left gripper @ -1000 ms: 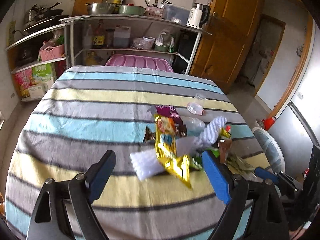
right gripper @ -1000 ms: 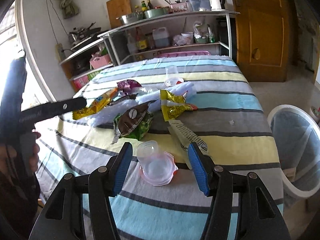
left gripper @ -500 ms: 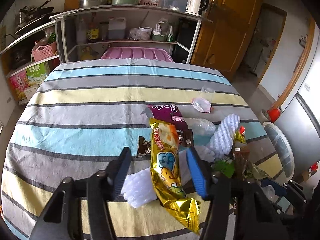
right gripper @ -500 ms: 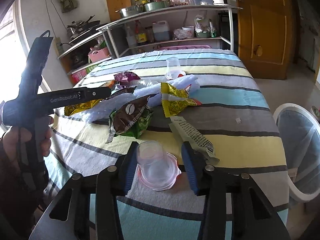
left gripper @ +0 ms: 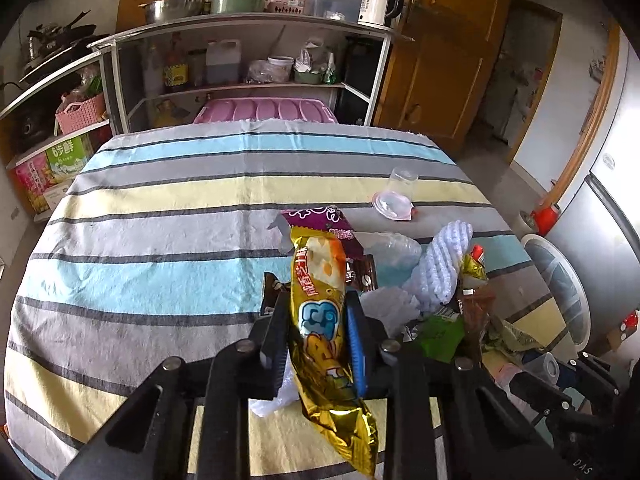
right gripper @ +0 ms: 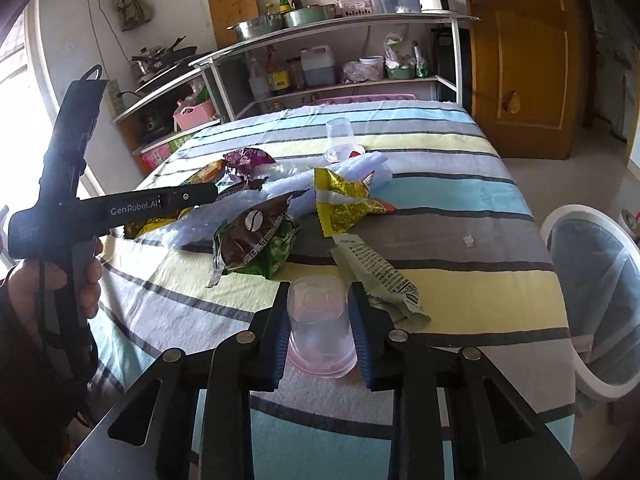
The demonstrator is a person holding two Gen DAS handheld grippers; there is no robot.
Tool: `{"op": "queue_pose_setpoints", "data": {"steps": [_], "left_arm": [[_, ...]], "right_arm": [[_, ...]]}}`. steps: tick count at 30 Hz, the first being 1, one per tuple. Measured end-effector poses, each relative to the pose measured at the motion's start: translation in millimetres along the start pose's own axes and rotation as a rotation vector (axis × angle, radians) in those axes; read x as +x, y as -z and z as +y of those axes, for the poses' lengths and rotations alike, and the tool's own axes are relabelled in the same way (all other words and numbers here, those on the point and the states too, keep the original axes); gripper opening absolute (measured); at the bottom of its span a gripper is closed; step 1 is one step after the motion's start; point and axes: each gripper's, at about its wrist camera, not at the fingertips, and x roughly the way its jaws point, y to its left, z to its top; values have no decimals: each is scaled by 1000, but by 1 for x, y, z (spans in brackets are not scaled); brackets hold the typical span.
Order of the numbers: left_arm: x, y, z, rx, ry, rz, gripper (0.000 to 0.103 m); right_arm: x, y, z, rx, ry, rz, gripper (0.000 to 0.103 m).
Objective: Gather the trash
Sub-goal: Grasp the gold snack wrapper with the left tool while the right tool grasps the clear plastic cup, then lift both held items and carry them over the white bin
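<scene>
left gripper [left gripper: 318,312] jaws clamped on gold snack wrapper [left gripper: 324,320], striped tablecloth [left gripper: 160,240]

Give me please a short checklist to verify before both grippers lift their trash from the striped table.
1. Left gripper shut on the gold snack wrapper: ok.
2. Right gripper on the clear plastic cup: not ok yet, the jaws are closing, and a firm hold cannot be told.
3. Cup stands upside down on the tablecloth: ok.
4. The grey-green wrapper lies against the right finger and may be caught: cannot tell.
5. White foam sheet under the gold wrapper may come up with it: cannot tell.
6. White bin open beside the table: ok.
</scene>
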Motion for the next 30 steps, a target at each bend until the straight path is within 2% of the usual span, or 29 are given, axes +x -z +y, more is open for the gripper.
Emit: {"op": "queue_pose_setpoints", "data": {"steps": [18, 30], "left_arm": [[-33, 0, -29, 54, 16, -53, 27], [-53, -2, -81, 145, 98, -98, 27]], "right_arm": [[-31, -3, -7, 24, 8, -81, 29], [-73, -8, -37, 83, 66, -163, 29]]}}
